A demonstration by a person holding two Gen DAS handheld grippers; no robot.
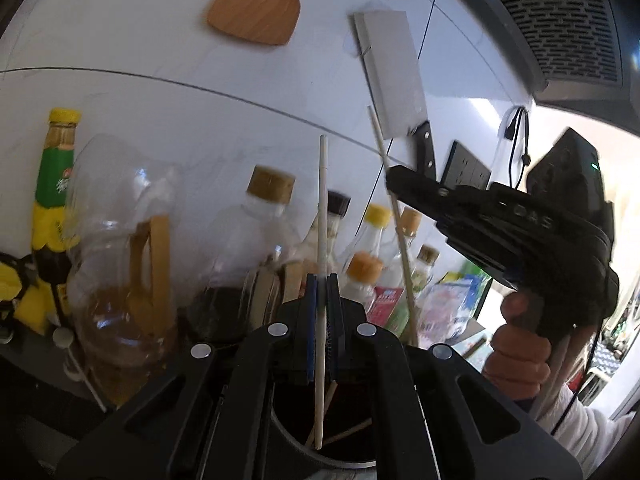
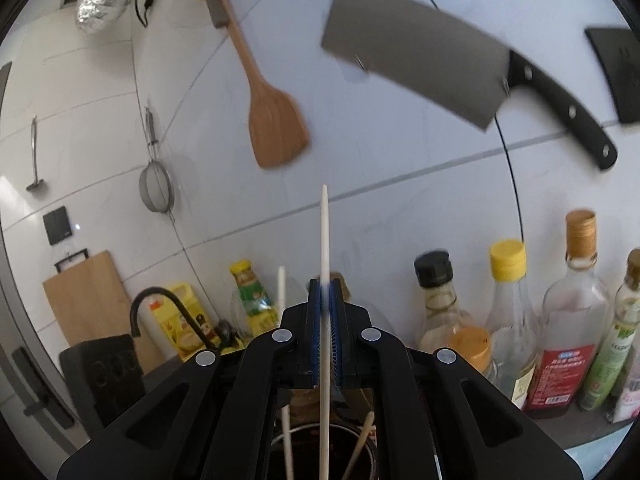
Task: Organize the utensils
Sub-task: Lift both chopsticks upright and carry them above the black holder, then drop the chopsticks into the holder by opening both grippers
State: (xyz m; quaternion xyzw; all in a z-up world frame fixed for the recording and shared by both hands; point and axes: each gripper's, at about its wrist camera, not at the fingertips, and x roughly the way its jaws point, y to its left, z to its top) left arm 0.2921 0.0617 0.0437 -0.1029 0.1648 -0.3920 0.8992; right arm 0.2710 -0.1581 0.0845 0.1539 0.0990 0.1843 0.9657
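While each hand-held gripper, left [image 1: 322, 280] and right [image 2: 327, 286], is clenched on one upright chopstick [image 1: 321, 292] over the dark holder [image 1: 304, 446], they should lower them straight, tips inside the rim, before letting go.

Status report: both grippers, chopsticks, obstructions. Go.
Left gripper, right gripper: jaws shut, each on a pale wooden chopstick. Both upright over dark round holder. Bottles crowd behind.

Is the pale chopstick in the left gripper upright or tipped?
Upright: pale chopstick stands vertically in the shut left gripper, lower end over the dark holder.
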